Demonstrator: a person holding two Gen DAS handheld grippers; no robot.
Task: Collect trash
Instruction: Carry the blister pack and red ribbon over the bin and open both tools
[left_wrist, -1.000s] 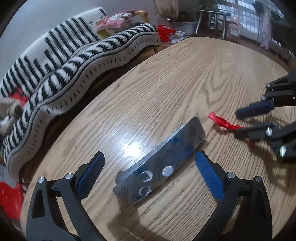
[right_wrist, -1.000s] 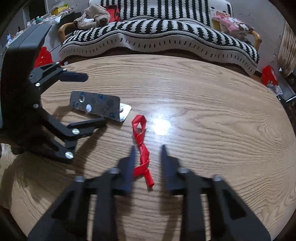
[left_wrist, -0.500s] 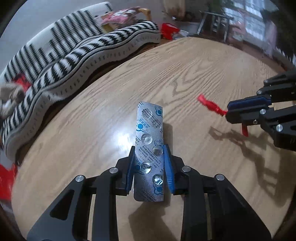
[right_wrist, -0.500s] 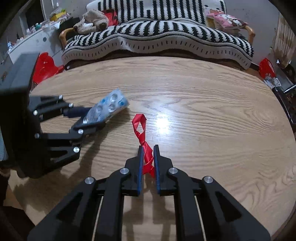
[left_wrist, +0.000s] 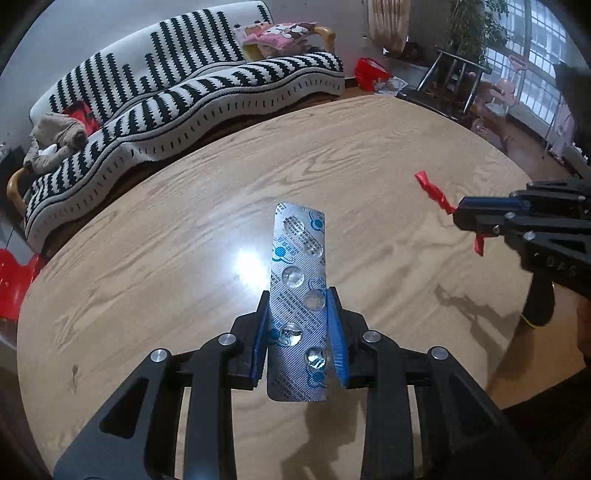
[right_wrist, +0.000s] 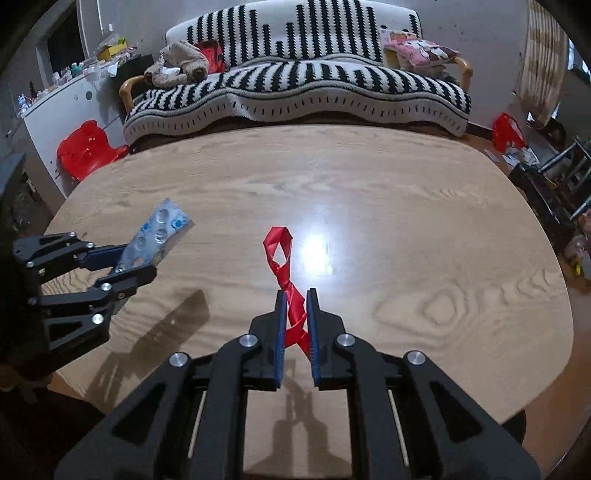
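My left gripper (left_wrist: 297, 306) is shut on a silver blister pack (left_wrist: 298, 266) with blue print and holds it lifted above the round wooden table (left_wrist: 184, 240). The pack also shows in the right wrist view (right_wrist: 159, 232), sticking up from the left gripper (right_wrist: 138, 260). My right gripper (right_wrist: 295, 306) is shut on a twisted red ribbon (right_wrist: 282, 254) and holds it above the table. In the left wrist view the ribbon (left_wrist: 432, 192) sticks out of the right gripper (left_wrist: 461, 218) at the right.
A black-and-white striped sofa (right_wrist: 295, 92) runs behind the table's far edge. A red plastic stool (right_wrist: 86, 149) stands at the left, a red bag (right_wrist: 508, 133) and metal chair legs (left_wrist: 454, 77) on the floor at the right.
Both grippers closed, the left on the blister pack and the right on the red ribbon, and then lifted them off the table.
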